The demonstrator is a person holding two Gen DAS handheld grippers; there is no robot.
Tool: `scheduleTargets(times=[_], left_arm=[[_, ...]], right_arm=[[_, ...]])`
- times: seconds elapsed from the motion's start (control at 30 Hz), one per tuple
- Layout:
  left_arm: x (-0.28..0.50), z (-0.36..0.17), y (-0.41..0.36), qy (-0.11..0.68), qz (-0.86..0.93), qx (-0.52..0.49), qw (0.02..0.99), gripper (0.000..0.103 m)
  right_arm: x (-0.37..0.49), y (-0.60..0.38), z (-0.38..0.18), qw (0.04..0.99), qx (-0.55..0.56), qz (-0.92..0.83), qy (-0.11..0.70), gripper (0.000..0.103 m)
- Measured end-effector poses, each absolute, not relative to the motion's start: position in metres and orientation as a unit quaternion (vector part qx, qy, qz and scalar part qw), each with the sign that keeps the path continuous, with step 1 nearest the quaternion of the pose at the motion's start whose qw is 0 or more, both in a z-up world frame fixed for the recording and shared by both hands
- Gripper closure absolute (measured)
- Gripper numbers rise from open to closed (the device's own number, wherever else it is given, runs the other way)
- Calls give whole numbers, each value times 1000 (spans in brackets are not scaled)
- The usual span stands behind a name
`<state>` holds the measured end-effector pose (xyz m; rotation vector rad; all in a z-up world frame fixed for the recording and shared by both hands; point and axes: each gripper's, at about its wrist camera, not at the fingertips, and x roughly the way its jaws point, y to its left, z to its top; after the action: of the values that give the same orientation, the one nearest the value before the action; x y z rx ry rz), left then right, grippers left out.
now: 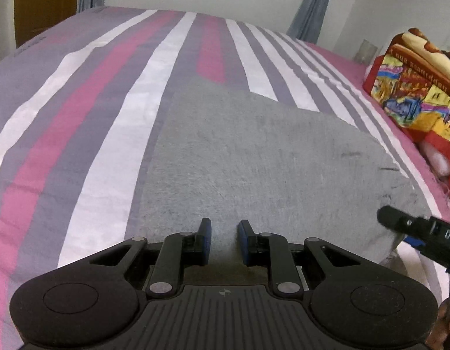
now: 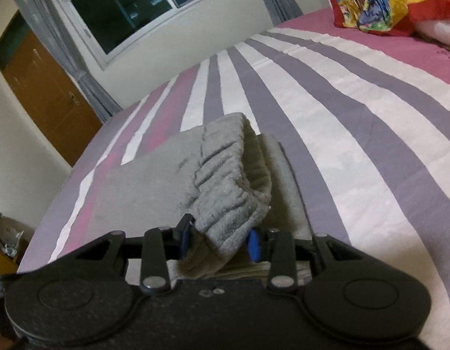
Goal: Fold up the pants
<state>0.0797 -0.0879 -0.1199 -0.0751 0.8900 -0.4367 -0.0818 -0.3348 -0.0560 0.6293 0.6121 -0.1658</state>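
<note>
Right at my left tongs (image 1: 224,229), the blue pads sit close together with only a narrow slot between them, and grey cloth fills that slot, so I read them as pinched shut on the near edge of the grey pants (image 1: 254,157). Over on my right tongs (image 2: 219,234), the ribbed waistband (image 2: 225,180) is bunched up thick between the two pads, both pressing into it, jaws clamped on that fat roll of fabric. From the left wrist view my right tongs come in at the lower right edge, a black finger tip down on the far corner of the same garment, with a bit of my hand (image 1: 446,323) showing at the frame's corner below it. Just beyond the pads, the pants lie spread flat and smooth on the striped bedsheet (image 1: 79,145), a wide grey slab narrowing away from me; in the right wrist view the waistband end lifts off the bed and curls over, a flatter layer of the pants lying under and beside it. Further out, the sheet runs on in pink, white and purple bands. Off to the right edge of the bed sits a bright red and yellow printed cloth (image 1: 414,87). At the back, a pale wall, grey curtains (image 2: 44,29), a dark window (image 2: 123,5) and a brown wooden door (image 2: 44,93).
</note>
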Motion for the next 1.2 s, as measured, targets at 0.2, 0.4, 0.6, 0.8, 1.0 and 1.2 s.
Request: scheduleTargets(times=[0.2,0.4,0.6,0.8,1.0,1.2], left_arm=[[78,-113,-93,436,-217,-39,873,81],[80,-118,-95,438,-197,-38,876,81],[90,-124,-88,447,-183,-6,876,81],[82,-119,-87,439,-183,-5,880,81],[85,-108,-94,438,-199,-25,876,81],[89,-127,-102,452,-200,-4,869,81]], right_arm=[[-86,-341,-40,916,273,-117,269,66],[-83,-356,-71,871,349,-79,337,65],[-67,-360,-65,873,340,-75,342,60],[-90,-366,-54,888,317,-117,313,44],[-71,-353,-13,928,225,-96,281,58],[-40,-334,-43,916,179,-73,352,63]])
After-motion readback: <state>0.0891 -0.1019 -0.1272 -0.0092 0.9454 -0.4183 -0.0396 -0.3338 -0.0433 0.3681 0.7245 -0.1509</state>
